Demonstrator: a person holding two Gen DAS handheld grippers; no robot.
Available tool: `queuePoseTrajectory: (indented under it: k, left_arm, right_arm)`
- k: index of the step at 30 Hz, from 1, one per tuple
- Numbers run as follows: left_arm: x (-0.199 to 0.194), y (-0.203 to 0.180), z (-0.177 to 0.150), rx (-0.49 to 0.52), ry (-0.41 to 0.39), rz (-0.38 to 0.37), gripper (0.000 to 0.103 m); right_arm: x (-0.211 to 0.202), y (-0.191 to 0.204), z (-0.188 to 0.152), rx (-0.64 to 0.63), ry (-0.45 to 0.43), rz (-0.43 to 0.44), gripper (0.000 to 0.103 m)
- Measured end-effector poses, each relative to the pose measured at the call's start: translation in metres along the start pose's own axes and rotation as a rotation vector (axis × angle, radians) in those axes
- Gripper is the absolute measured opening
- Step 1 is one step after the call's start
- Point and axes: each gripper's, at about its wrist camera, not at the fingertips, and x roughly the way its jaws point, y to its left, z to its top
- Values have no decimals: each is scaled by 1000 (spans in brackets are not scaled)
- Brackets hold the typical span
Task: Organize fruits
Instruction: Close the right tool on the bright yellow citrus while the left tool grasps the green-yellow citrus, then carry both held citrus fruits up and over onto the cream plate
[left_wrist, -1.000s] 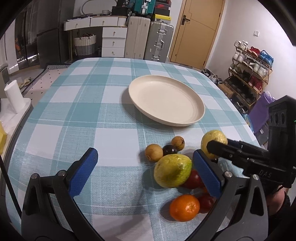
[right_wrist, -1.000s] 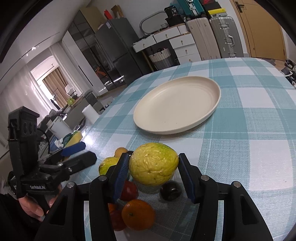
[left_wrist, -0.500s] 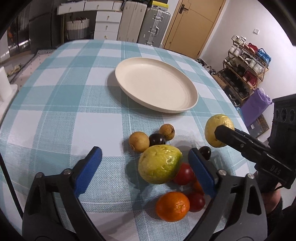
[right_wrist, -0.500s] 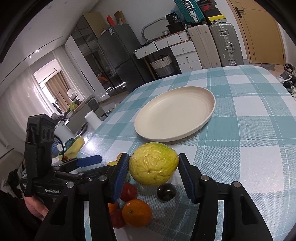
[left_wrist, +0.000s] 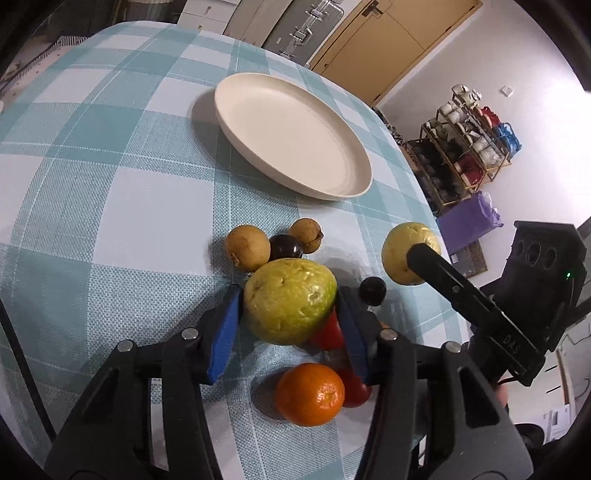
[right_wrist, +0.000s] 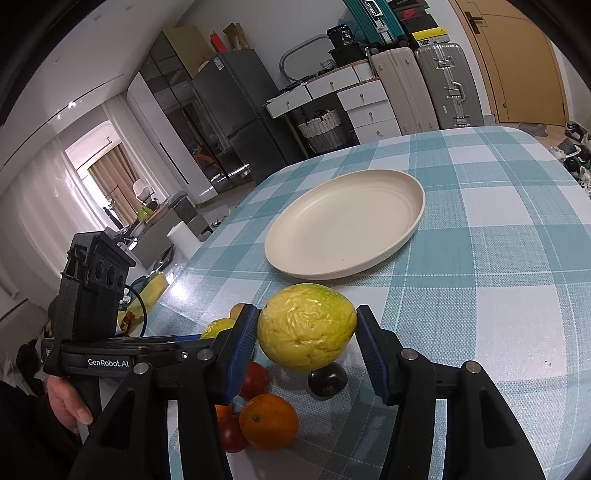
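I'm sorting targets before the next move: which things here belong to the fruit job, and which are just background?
Job: green-yellow fruit in left gripper; yellow fruit in right gripper; cream plate; orange; brown fruits; dark plums; red fruits.

Background: suitcases, shoe rack, white drawers, wicker basket.

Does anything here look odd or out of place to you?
Nothing is spilled or broken. The one odd thing: the cream plate sits bare while the fruit is heaped on the cloth beside it. Each gripper clamps a big yellow-green fruit.
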Motion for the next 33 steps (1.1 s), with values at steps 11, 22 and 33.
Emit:
queuePoseTrajectory:
  k: [11, 22, 33]
  left_arm:
    - [-18, -2, -4, 31, -40, 4, 48]
    - [-64, -23, 7, 138, -167, 39, 48]
    - [-85, -51, 47, 225, -258, 100, 48]
  right_arm:
    - [-1, 2, 4, -5, -7, -8, 55]
    - [0, 8, 11, -17, -21, -12, 55]
    - [-1, 11, 34, -18, -51, -12, 55]
